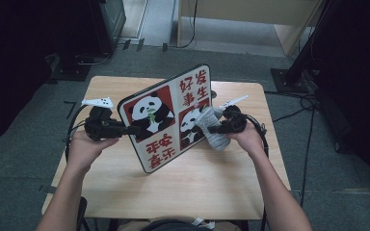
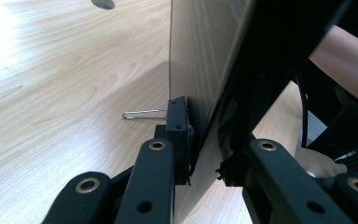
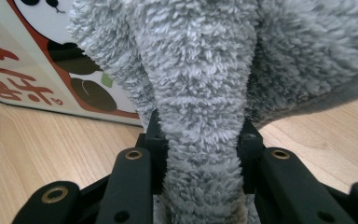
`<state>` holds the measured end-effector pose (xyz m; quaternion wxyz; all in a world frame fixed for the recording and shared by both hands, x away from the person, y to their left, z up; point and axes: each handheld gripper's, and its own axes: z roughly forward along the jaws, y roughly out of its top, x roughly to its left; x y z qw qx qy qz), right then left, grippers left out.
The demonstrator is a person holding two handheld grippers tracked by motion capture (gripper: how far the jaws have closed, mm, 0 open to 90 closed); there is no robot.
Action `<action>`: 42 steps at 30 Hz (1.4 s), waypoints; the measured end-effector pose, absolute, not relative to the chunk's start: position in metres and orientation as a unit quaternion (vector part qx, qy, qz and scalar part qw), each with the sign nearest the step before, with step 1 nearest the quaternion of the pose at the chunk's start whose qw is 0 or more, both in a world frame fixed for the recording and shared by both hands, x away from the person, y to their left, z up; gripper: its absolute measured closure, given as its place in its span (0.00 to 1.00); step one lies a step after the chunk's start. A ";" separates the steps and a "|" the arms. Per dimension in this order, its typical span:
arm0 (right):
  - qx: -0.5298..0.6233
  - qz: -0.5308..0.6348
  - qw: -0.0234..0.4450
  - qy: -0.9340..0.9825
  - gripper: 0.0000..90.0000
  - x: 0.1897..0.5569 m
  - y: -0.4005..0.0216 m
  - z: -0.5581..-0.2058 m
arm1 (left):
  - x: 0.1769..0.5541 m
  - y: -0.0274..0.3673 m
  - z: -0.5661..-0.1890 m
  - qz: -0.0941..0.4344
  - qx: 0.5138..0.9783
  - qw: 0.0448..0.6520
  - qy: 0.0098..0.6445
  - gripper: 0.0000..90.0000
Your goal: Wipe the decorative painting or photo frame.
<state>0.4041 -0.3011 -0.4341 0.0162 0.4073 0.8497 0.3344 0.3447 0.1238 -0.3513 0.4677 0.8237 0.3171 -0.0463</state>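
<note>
Panda board (image 1: pixel 166 118) stands tilted on the tabletop (image 1: pixel 197 178), clamped by the left gripper (image 1: pixel 134 130); the right gripper (image 1: pixel 211 129) pinches a grey cloth (image 1: pixel 212 127) against it.

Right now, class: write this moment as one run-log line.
left gripper: shut on panda board, held tilted on edge | right gripper: shut on grey cloth, against board face | table: bare in front

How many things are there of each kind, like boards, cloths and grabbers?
Panda board: 1
Grey cloth: 1
Grippers: 2, the left gripper and the right gripper
Table: 1
Total: 5
</note>
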 end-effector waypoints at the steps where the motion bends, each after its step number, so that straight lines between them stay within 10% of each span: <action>1: 0.405 0.337 0.018 0.850 0.74 0.404 -0.302 -0.436 | 0.345 0.124 -0.351 -0.046 0.824 0.468 0.317 0.87; 42: 0.419 0.310 -0.001 0.854 0.74 0.395 -0.306 -0.475 | 0.344 0.124 -0.352 -0.044 0.821 0.469 0.323 0.87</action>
